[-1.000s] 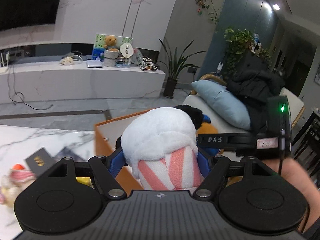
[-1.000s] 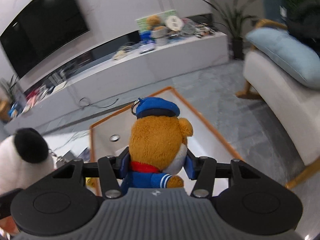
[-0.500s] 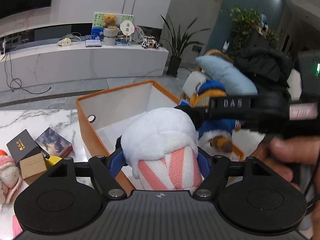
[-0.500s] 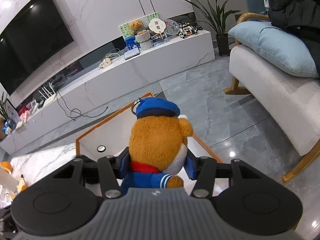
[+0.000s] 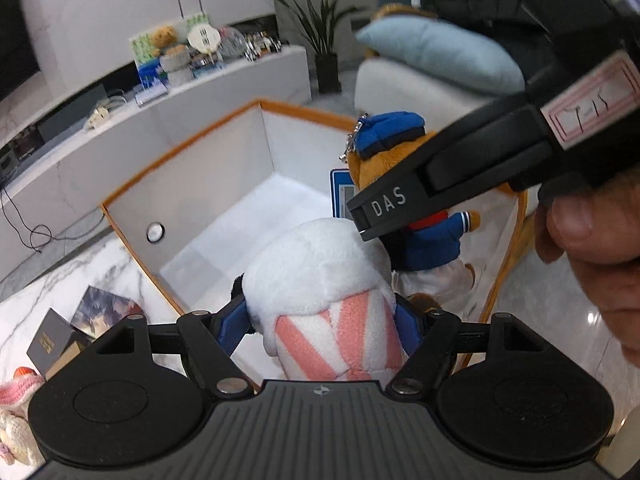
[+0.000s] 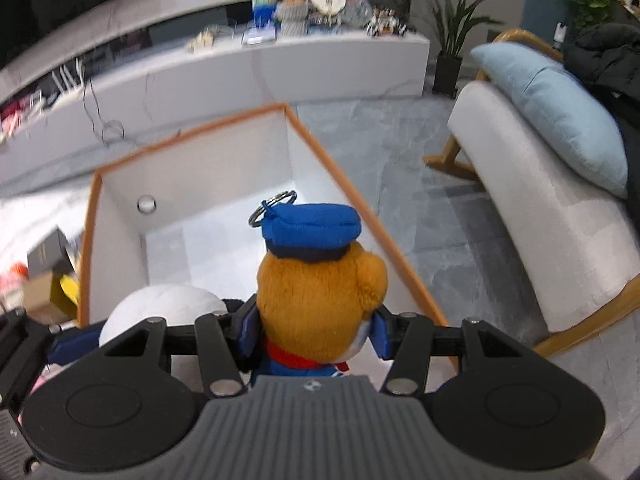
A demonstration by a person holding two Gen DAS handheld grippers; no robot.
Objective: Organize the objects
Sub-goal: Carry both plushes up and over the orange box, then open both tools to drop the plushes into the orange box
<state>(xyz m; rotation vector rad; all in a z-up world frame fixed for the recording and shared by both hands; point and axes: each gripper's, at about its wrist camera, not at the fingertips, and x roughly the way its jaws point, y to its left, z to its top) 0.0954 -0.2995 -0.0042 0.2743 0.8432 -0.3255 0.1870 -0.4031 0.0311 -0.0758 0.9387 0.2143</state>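
A white plush toy point(image 5: 320, 276) with pink stripes is being gripped between the blue fingers point(image 5: 230, 326) of the left gripper point(image 5: 320, 330), held over the open storage box point(image 5: 176, 168) with the orange rim and white lining. A brown bear toy point(image 6: 320, 292) in a blue cap and sailor suit is being clamped by the right gripper point(image 6: 316, 334), also above the box, just beside the white toy. A hand point(image 5: 592, 248) is seen holding the right gripper in the left view.

The box is standing on a white marble surface point(image 5: 52, 292), at its edge. Small boxes point(image 5: 68, 336) and a knitted toy point(image 5: 16, 400) are lying on the surface to the left of the box. Behind, a long white cabinet point(image 6: 256, 68) is carrying a teddy bear, a fan and other clutter. A potted plant point(image 6: 452, 40) is standing on the grey tiled floor point(image 6: 420, 200), and a white chair point(image 6: 540, 208) is bearing a blue pillow point(image 6: 552, 108).
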